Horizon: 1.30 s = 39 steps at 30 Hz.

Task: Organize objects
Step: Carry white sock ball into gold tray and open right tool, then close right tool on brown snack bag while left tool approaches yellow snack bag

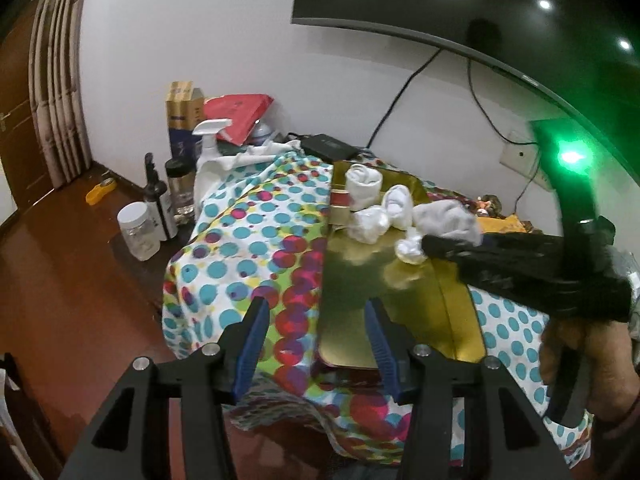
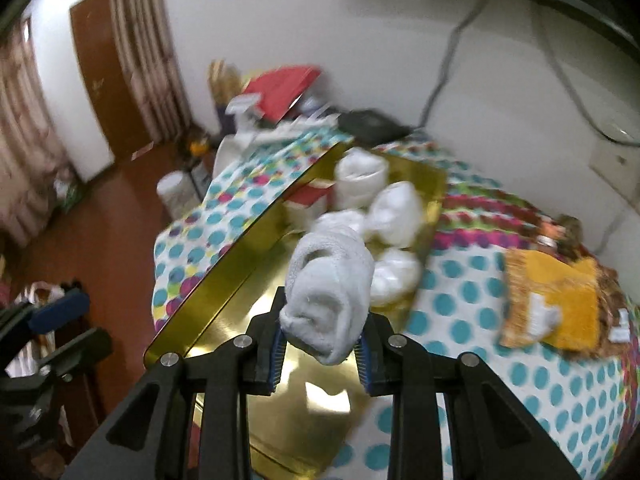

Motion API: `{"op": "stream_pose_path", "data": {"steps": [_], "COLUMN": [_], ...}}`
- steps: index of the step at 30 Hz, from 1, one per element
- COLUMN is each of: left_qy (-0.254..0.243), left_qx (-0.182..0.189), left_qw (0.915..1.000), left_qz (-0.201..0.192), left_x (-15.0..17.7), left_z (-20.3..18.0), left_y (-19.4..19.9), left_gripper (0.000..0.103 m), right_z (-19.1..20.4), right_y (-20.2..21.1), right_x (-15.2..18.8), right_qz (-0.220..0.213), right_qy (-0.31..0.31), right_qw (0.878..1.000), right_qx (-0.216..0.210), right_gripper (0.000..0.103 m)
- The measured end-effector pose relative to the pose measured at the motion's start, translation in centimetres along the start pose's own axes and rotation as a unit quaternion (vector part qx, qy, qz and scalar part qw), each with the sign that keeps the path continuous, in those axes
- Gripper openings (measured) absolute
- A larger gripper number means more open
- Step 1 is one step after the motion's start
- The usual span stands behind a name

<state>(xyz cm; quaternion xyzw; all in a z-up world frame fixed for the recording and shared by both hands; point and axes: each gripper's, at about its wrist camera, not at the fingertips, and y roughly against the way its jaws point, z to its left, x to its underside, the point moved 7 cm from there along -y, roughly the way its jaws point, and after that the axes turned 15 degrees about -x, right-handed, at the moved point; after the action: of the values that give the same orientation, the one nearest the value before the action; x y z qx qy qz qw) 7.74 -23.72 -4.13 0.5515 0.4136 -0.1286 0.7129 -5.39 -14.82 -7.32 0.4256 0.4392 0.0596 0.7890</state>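
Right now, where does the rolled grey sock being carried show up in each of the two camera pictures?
Left wrist view: the grey sock sits right of centre, at the tip of the right gripper.
Right wrist view: the sock fills the centre, clamped between the jaws.
Shared landmark: the gold tray beneath it.

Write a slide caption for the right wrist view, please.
Right gripper holds a rolled grey sock above the gold tray of white socks.

Near half of the gold tray [image 1: 352,312] is lying bare, open to approach from the front. Far end is crowded: rolled white socks [image 1: 364,190] and a red-lidded box [image 1: 341,199] are blocking it. Right gripper [image 2: 320,350], gripping a grey sock [image 2: 328,292], is occupying the mid tray. Bottles [image 1: 160,204] are standing off the left edge.
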Motion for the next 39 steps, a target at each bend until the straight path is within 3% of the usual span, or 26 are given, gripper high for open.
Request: {"op": "stream_pose_path", "data": {"steps": [8,14,17,19,20,24,30,34,39], "left_qy": [0.022,0.015,0.016,0.015,0.015,0.01,-0.013,-0.038,-0.074], "left_qx": [-0.006,-0.005,-0.003,0.002,0.002,0.008,0.022,0.035,0.061], "left_qw": [0.9997,0.9998,0.9998,0.9998,0.9998,0.9998,0.9997,0.9986,0.9953], "left_qz": [0.006,0.015,0.013,0.014,0.014,0.015,0.003,-0.009,-0.009], "left_x": [0.1,0.2,0.3,0.2,0.2,0.1,-0.4,-0.9,-0.6], "left_z": [2.1,1.8,1.6,1.3,1.2,0.4,-1.9,-4.5,-9.0], "left_y": [-0.6,-1.2,-1.1,-1.2,-1.2,-1.1,-0.2,0.7,1.4], "left_gripper": [0.051,0.051,0.051,0.051,0.051,0.051,0.051,0.051,0.051], "right_z": [-0.1,-0.6,-0.3,-0.1,0.0,0.1,-2.9,-8.1,-17.2], "right_y": [-4.8,-5.8,-5.6,-5.1,-4.6,-1.8,4.3,9.0,15.0], "right_x": [-0.2,-0.1,0.0,-0.2,-0.4,-0.9,0.2,2.7,7.1], "right_qz": [0.061,0.076,0.072,0.06,0.051,0.005,-0.06,-0.095,-0.136], "right_qy": [-0.013,-0.021,-0.015,-0.011,-0.011,-0.021,-0.055,-0.105,-0.205], "right_qw": [0.998,0.997,0.997,0.998,0.999,1.0,0.997,0.99,0.967], "right_qx": [0.004,0.009,0.005,0.006,0.004,-0.02,-0.013,0.016,0.068], "right_gripper": [0.028,0.03,0.038,0.063,0.067,0.067,0.067,0.067,0.067]}}
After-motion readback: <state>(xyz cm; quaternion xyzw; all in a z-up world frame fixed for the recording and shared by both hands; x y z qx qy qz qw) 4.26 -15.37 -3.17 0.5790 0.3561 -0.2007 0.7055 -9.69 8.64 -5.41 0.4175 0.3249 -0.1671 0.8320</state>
